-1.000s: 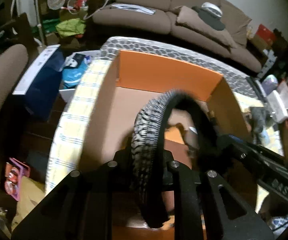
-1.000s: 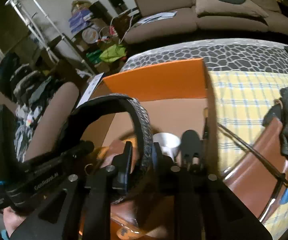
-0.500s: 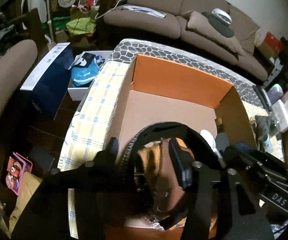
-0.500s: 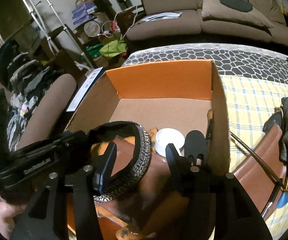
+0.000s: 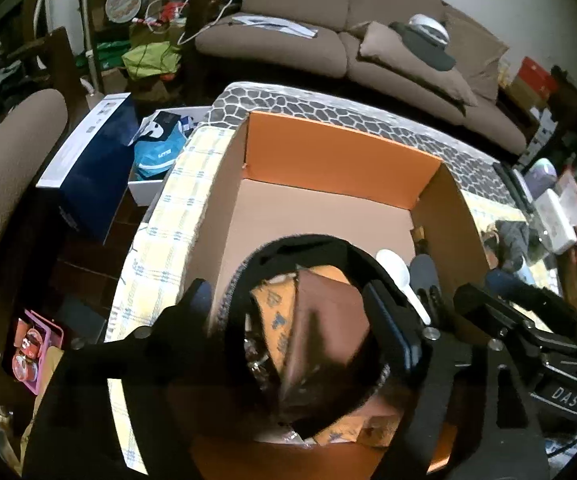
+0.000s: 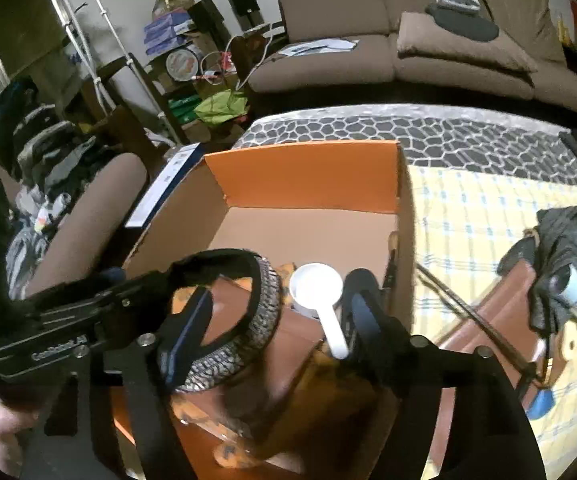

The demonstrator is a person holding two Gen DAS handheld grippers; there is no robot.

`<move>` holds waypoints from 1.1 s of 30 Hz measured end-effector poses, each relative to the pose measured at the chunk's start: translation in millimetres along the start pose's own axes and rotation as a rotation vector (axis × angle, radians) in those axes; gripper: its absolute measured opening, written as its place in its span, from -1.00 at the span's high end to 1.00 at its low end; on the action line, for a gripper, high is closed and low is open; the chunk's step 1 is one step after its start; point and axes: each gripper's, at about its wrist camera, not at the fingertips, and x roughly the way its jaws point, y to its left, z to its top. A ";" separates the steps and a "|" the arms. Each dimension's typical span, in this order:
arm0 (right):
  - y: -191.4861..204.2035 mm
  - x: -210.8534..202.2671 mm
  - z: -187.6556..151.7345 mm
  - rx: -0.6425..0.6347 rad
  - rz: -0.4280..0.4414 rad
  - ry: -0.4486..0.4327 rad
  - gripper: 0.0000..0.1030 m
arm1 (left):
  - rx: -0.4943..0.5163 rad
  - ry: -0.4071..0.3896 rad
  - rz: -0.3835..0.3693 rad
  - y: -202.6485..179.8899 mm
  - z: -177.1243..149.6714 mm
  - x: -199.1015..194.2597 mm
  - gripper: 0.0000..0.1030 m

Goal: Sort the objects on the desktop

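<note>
Headband [image 6: 262,320], black looped band with grey patterned outer face, lying in orange box [image 5: 340,160], left gripper [image 5: 300,320] and right gripper [image 6: 276,320] spread wide

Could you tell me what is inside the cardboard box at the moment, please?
Inside the cardboard box: a white scoop, a brown and orange patterned bag and the grey-black looped band. The far floor is bare. The grippers hide the near corners.

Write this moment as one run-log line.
left gripper: open | right gripper: open | black-and-grey woven band loop: in orange cardboard box, not clamped
</note>
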 end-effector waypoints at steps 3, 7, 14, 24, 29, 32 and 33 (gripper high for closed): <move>0.4 -6.0 -5.1 -0.027 -0.042 -0.008 -0.64 | 0.024 -0.012 -0.012 -6.8 -5.7 -7.1 -0.70; 1.7 -17.1 -13.8 -0.059 -0.076 -0.014 -0.72 | 0.059 -0.042 -0.014 -14.4 -14.4 -21.4 -0.82; 3.1 -45.7 -27.7 -0.099 -0.134 -0.067 -0.83 | 0.033 -0.103 -0.038 -9.9 -46.4 -47.6 -0.96; -25.1 -82.4 -63.3 -0.019 -0.172 -0.096 -0.95 | 0.034 -0.135 -0.099 -26.9 -97.2 -73.8 -0.99; -42.0 -96.6 -89.3 0.032 -0.195 -0.095 -0.95 | 0.087 -0.149 -0.080 -46.0 -118.5 -77.3 -0.99; -54.0 -102.3 -103.0 0.064 -0.217 -0.092 -0.95 | 0.103 -0.138 -0.058 -54.0 -129.5 -71.7 -0.99; -58.2 -103.4 -108.2 0.079 -0.219 -0.091 -0.95 | 0.106 -0.131 -0.054 -57.0 -132.7 -69.4 -0.99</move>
